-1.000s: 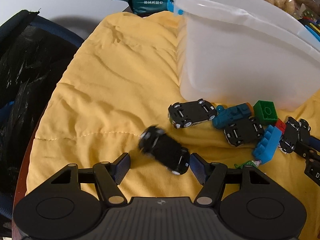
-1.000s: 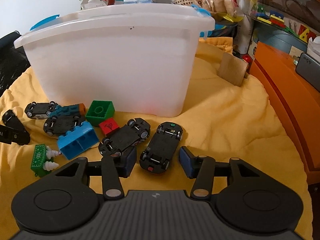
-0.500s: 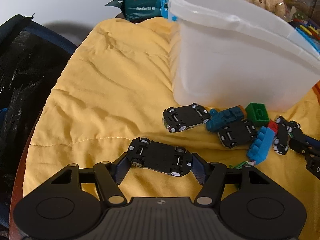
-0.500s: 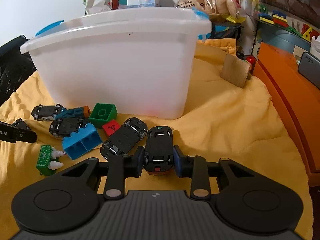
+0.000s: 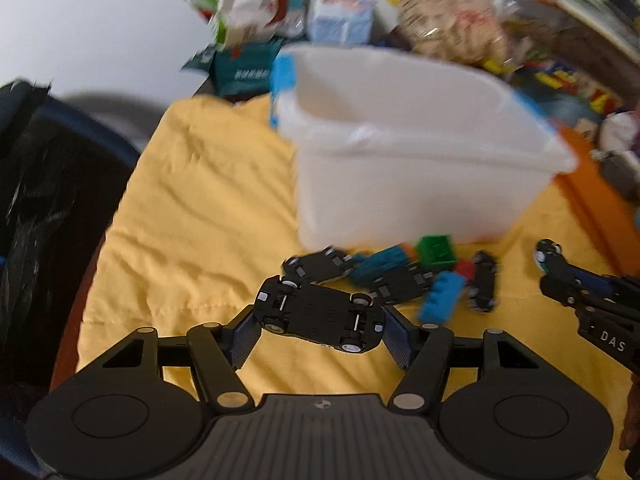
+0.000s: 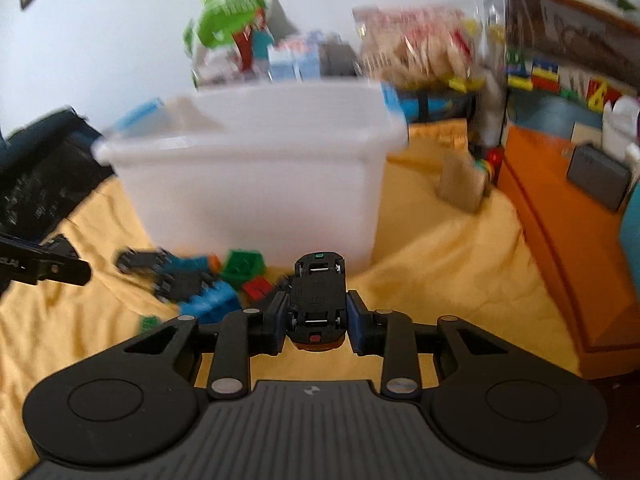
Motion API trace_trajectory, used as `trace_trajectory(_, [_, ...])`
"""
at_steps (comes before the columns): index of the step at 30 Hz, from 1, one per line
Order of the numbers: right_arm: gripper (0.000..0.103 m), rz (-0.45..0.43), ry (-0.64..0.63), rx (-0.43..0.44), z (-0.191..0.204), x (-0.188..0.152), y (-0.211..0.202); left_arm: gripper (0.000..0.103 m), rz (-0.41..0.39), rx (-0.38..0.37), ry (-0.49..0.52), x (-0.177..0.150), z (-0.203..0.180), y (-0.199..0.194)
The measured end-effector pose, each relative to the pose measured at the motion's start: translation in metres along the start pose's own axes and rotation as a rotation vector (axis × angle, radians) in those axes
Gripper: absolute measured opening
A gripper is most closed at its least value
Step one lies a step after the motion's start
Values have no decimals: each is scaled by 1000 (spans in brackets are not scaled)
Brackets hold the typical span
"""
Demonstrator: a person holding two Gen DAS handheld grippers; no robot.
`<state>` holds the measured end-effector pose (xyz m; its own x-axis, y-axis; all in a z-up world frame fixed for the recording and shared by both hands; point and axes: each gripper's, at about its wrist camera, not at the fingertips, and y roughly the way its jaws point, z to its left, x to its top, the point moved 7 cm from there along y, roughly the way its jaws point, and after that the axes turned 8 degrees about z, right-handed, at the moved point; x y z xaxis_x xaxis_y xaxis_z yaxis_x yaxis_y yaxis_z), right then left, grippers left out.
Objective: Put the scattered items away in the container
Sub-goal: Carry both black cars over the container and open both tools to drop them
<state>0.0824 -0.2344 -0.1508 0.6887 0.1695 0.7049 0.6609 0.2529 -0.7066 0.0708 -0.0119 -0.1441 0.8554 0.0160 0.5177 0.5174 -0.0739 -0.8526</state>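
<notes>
We held one upturned toy car crosswise in our left gripper [image 5: 320,326], clamped end to end, and another car [image 6: 318,296] lengthwise in our right gripper [image 6: 318,316], pinched by its sides. The white container [image 5: 400,184] lay at twelve o'clock, nearer our right.

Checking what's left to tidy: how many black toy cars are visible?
5. Car one sits between the left gripper's fingers, car two between the right gripper's; car three, car four and car five lie on the yellow cloth before the bin. More could hide inside it.
</notes>
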Motion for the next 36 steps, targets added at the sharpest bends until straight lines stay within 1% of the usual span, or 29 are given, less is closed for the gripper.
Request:
trace_trajectory(4, [33, -53, -4, 31, 5, 17, -31, 68, -57, -28, -13, 17, 1, -34])
trace_trajectory(7, [33, -87, -15, 48, 10, 35, -45, 68, -83, -39, -21, 38, 2, -51])
trace_trajectory(12, [33, -143, -43, 41, 16, 72, -53, 68, -121, -32, -26, 78, 1, -60])
trace_trajectory(17, [33, -155, -60, 38, 16, 107, -43, 68, -111, -14, -21, 109, -6, -49])
trace_trajectory(21, [33, -117, -82, 37, 18, 126, -24, 68, -91, 10, -30, 130, -9, -32])
trace_trajectory(26, [33, -67, -102, 31, 19, 137, -3, 68, -78, 36, -38, 147, -9, -14])
trace_trajectory(32, [33, 9, -101, 25, 14, 138, 25, 68, -48, 62, -27, 152, -12, 4])
trace_trajectory(36, [33, 50, -90, 21, 9, 136, 39, 68, -8, 77, -24, 150, -13, 21])
